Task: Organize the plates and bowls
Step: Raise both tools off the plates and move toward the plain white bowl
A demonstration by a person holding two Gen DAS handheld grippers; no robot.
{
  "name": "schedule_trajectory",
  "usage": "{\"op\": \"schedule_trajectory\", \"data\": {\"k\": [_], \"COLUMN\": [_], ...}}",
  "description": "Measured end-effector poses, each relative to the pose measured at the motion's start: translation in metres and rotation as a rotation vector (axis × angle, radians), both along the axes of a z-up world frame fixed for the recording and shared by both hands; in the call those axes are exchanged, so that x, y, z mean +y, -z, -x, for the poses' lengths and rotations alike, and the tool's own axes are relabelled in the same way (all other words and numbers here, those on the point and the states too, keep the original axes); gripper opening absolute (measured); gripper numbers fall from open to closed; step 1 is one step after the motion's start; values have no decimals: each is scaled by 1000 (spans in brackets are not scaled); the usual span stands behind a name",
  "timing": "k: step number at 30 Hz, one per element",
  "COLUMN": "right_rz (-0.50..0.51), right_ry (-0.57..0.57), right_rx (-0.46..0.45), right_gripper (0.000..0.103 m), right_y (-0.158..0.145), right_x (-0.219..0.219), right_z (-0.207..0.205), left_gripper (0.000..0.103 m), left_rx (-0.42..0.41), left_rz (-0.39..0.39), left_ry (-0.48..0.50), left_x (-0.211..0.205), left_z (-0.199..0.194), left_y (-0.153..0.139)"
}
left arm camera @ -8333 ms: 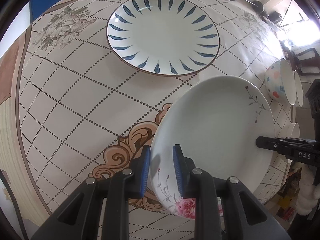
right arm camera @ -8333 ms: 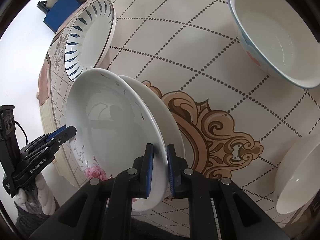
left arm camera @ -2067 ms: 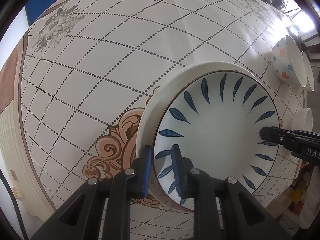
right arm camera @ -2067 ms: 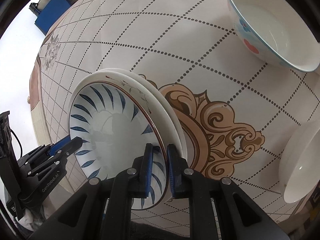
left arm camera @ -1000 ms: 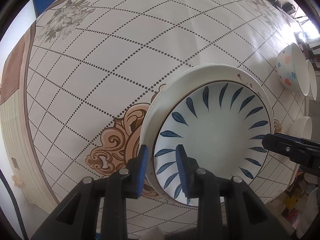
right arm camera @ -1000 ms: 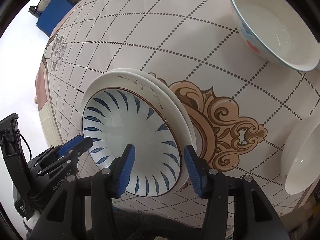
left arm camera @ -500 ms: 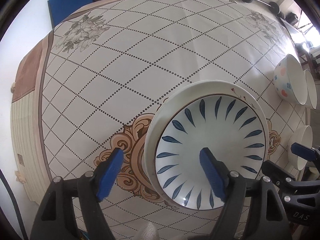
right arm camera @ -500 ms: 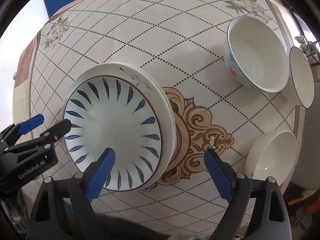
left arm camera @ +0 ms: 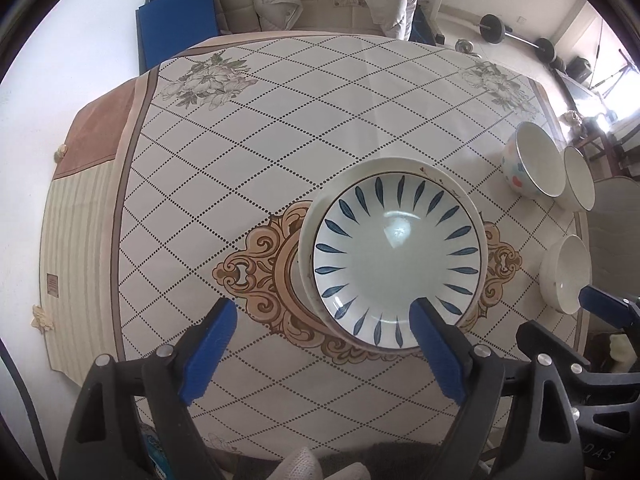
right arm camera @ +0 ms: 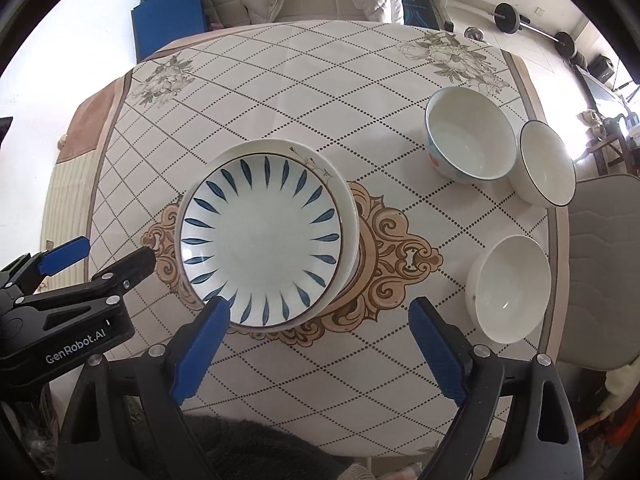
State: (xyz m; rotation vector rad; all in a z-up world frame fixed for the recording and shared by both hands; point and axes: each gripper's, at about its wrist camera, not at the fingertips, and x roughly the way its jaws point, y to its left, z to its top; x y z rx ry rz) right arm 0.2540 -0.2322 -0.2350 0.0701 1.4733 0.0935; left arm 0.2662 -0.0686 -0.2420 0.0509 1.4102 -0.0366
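Both claws spread wide and empty: left gripper point(left arm camera: 322, 328) and right gripper point(right arm camera: 318, 328), each raised above the near edge of the table point(right arm camera: 280, 80). Blue-petal plate point(right arm camera: 262, 240) nested on the white plate point(right arm camera: 348, 200) at the tablecloth's central medallion, stack seemingly done. Next, probably the bowls: spotted bowl point(right arm camera: 470, 146) touching the dark-rimmed bowl point(right arm camera: 546, 168) at far right, plain white bowl point(right arm camera: 510, 286) apart, nearer. Best to approach one rim square, straddle the wall, close gently, lift level. Right gripper nearer them.
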Motion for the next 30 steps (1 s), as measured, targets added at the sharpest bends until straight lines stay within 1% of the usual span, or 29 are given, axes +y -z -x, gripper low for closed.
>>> {"op": "schedule_trajectory", "data": {"k": [1, 3, 6, 10, 14, 17, 21, 24, 27, 30], "right_rz": [0, 5, 27, 24, 32, 36, 34, 21, -33, -101], "right_ry": [-1, 0, 9, 38, 57, 61, 85, 112, 168, 210], "right_rx": [-14, -47, -97, -136, -170, -185, -187, -212, -253, -330], "right_gripper": [93, 93, 93, 93, 93, 93, 93, 93, 93, 93], "right_y": [-7, -23, -46, -71, -91, -98, -101, -107, -113, -122], "right_x": [2, 6, 11, 14, 18, 22, 28, 27, 16, -4], "right_z": [6, 17, 33, 53, 72, 84, 100, 112, 121, 125], "left_gripper": [88, 91, 91, 91, 91, 91, 92, 92, 92, 92], "left_rx": [-18, -47, -85, -117, -148, -175, -179, -201, -228, -262], "left_rz": [-8, -1, 7, 18, 37, 35, 57, 61, 43, 37], "left_ry": [-2, 3, 2, 3, -1, 8, 9, 22, 30, 37], "left_x": [2, 4, 9, 16, 21, 22, 26, 26, 23, 13], "left_z": [5, 13, 25, 41, 57, 70, 81, 85, 86, 84], "left_y": [-6, -18, -35, -54, -71, -80, -86, -91, -97, -103]}}
